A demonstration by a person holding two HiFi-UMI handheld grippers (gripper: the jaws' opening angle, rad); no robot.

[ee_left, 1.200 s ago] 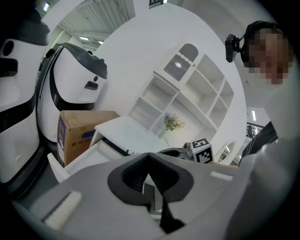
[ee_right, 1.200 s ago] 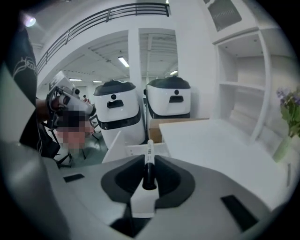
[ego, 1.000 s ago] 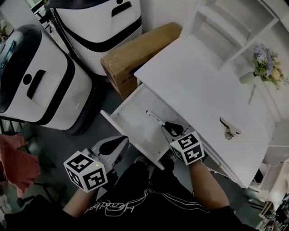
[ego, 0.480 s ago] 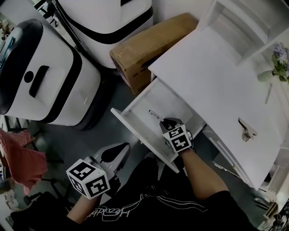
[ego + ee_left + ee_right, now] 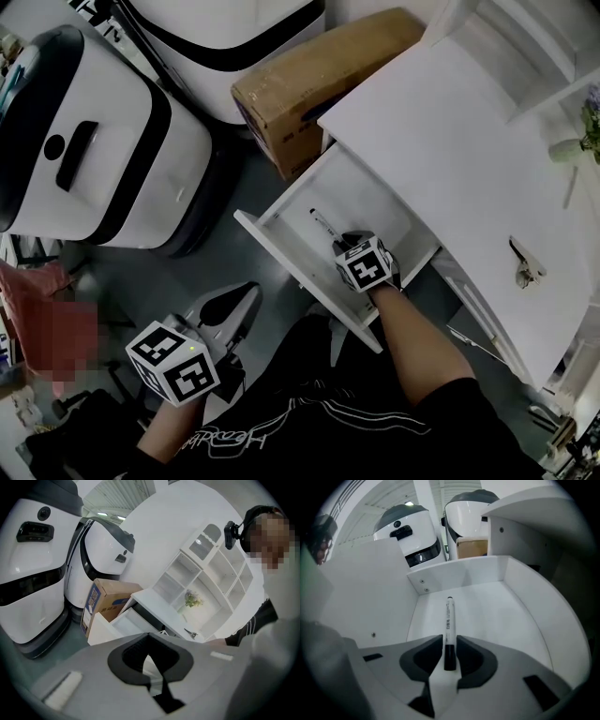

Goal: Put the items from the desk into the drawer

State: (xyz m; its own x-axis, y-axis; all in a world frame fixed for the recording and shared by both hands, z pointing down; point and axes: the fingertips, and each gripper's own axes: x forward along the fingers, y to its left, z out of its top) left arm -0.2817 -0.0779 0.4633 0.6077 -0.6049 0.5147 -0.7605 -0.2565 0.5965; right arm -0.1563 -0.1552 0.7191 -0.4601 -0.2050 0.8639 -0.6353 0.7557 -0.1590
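Observation:
A white marker with a black cap points into the open white drawer. My right gripper is shut on its capped end, low over the drawer floor. In the right gripper view the cap sits pinched between the two pads of the right gripper. My left gripper hangs over the grey floor left of the drawer front, shut on nothing. On the white desk a metal clip lies near the right edge.
A cardboard box stands against the desk's left end. Two large white and black machines fill the floor at left. A small vase of flowers and shelves stand at the desk's back. The drawer front juts toward the person's legs.
My right gripper has carried the marker a little farther into the drawer. The left gripper has stayed low at the left, and the head view has shifted.

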